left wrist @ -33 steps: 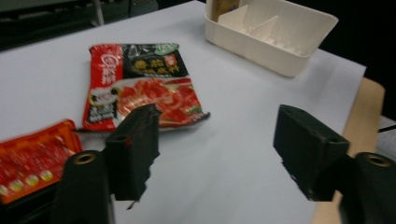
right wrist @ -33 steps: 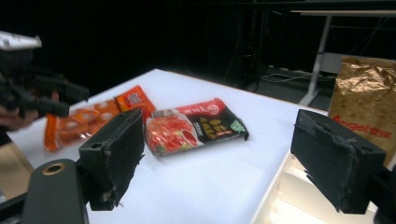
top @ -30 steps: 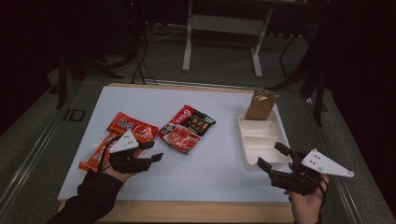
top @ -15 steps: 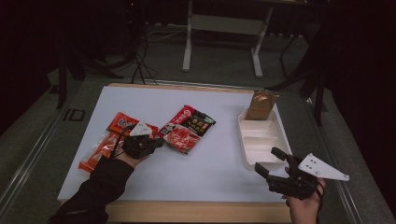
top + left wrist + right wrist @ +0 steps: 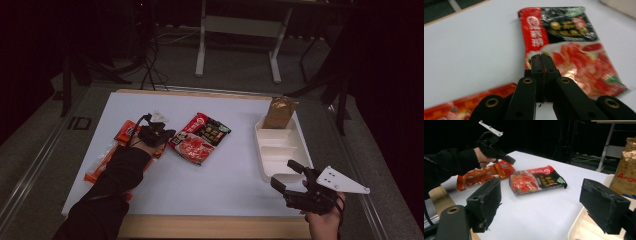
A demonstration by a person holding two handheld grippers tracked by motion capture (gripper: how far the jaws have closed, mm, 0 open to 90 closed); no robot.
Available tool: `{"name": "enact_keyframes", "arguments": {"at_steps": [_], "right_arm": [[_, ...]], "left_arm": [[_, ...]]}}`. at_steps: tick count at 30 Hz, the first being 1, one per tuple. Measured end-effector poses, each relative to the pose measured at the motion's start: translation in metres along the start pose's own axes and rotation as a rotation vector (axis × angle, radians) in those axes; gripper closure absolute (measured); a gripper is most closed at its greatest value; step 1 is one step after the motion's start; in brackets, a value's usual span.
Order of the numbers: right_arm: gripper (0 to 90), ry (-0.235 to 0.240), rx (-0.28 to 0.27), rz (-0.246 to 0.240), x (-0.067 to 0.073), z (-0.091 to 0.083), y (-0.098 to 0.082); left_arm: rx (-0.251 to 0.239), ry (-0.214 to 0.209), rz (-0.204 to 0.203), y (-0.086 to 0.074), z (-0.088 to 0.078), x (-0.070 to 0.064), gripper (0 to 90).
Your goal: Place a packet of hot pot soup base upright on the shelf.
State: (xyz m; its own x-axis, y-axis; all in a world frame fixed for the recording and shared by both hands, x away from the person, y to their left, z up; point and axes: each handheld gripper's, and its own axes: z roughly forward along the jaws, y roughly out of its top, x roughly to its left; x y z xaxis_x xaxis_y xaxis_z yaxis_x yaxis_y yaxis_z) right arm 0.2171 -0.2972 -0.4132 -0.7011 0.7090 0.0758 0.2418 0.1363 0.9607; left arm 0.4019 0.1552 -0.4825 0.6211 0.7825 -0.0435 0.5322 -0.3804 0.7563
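The white table (image 5: 220, 175) carries a compartment tray (image 5: 280, 150) at its 3 o'clock edge with a gold bag (image 5: 279, 112) standing upright in the far compartment, evidently the receiving point. The red-and-black sauce packet (image 5: 198, 137) lies flat near centre, with an orange packet (image 5: 107, 160) at its 9 o'clock. The left gripper (image 5: 541, 60), jaws having just closed with nothing visible between them, sits at the sauce packet's near edge, judged ready to nudge it; the right gripper (image 5: 287, 175) waits wide open at 4 o'clock.

Packets to the left, tray to the right

On the table (image 5: 225, 185), the sauce packet (image 5: 199, 138) lay right of the long packet (image 5: 107, 157); a bag (image 5: 279, 113) stood in the tray's (image 5: 264, 157) far end.
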Motion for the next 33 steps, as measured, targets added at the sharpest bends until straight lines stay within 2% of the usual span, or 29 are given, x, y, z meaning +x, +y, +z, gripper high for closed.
{"name": "enact_keyframes", "arguments": {"at_steps": [2, 3, 5, 6, 8, 9, 11, 13, 15, 16, 18, 19, 22, 25, 29, 33], "right_arm": [[17.4, 0.003, 0.001, 0.004, -0.001, 0.000, -0.001], [17.4, 0.003, 0.001, 0.004, -0.001, 0.000, -0.001], [17.4, 0.009, 0.001, 0.009, -0.001, 0.000, -0.001], [17.5, 0.008, 0.000, 0.008, -0.001, 0.000, -0.001], [17.4, 0.008, -0.001, 0.007, -0.001, 0.000, -0.001], [17.4, 0.008, -0.001, 0.007, -0.001, 0.000, -0.001], [17.5, 0.009, 0.001, 0.007, -0.001, 0.000, -0.001], [17.4, 0.008, -0.002, 0.010, -0.002, 0.000, -0.002], [17.4, 0.017, 0.000, 0.024, -0.004, 0.000, -0.003], [17.4, 0.017, 0.000, 0.024, -0.004, 0.000, -0.003], [17.4, 0.016, 0.003, 0.022, -0.005, 0.001, -0.003], [17.4, 0.014, 0.003, 0.022, -0.005, 0.001, -0.004], [17.4, 0.012, 0.004, 0.027, -0.006, 0.001, -0.004], [17.5, 0.013, 0.008, 0.026, -0.005, 0.001, -0.004], [17.4, 0.018, 0.006, 0.030, -0.004, 0.002, -0.003], [17.5, 0.021, 0.009, 0.028, -0.003, 0.002, -0.003]], "left_arm": [[0.020, 0.025, 0.006, 0.003, 0.008, 0.006, 90.0], [0.020, 0.014, -0.005, 0.004, 0.011, 0.009, 90.0], [0.042, 0.032, -0.008, 0.006, 0.019, 0.013, 90.0], [0.041, 0.017, -0.022, 0.007, 0.023, 0.016, 90.0], [0.064, 0.038, -0.028, 0.007, 0.032, 0.020, 90.0], [0.071, 0.035, -0.028, 0.007, 0.035, 0.021, 90.0], [0.100, 0.061, -0.027, 0.005, 0.043, 0.025, 90.0], [0.108, 0.051, -0.051, 0.002, 0.049, 0.029, 90.0], [0.130, 0.029, -0.041, 0.000, 0.055, 0.029, 90.0], [0.142, 0.026, -0.030, 0.000, 0.057, 0.028, 90.0], [0.157, -0.017, -0.011, 0.000, 0.061, 0.025, 90.0], [0.164, -0.009, 0.001, 0.001, 0.062, 0.021, 90.0], [0.180, -0.014, -0.010, 0.003, 0.061, 0.017, 90.0], [0.184, -0.030, 0.007, 0.001, 0.060, 0.009, 90.0], [0.189, -0.052, 0.009, -0.002, 0.058, -0.002, 90.0], [0.188, -0.077, -0.010, -0.004, 0.057, -0.008, 90.0]]}}
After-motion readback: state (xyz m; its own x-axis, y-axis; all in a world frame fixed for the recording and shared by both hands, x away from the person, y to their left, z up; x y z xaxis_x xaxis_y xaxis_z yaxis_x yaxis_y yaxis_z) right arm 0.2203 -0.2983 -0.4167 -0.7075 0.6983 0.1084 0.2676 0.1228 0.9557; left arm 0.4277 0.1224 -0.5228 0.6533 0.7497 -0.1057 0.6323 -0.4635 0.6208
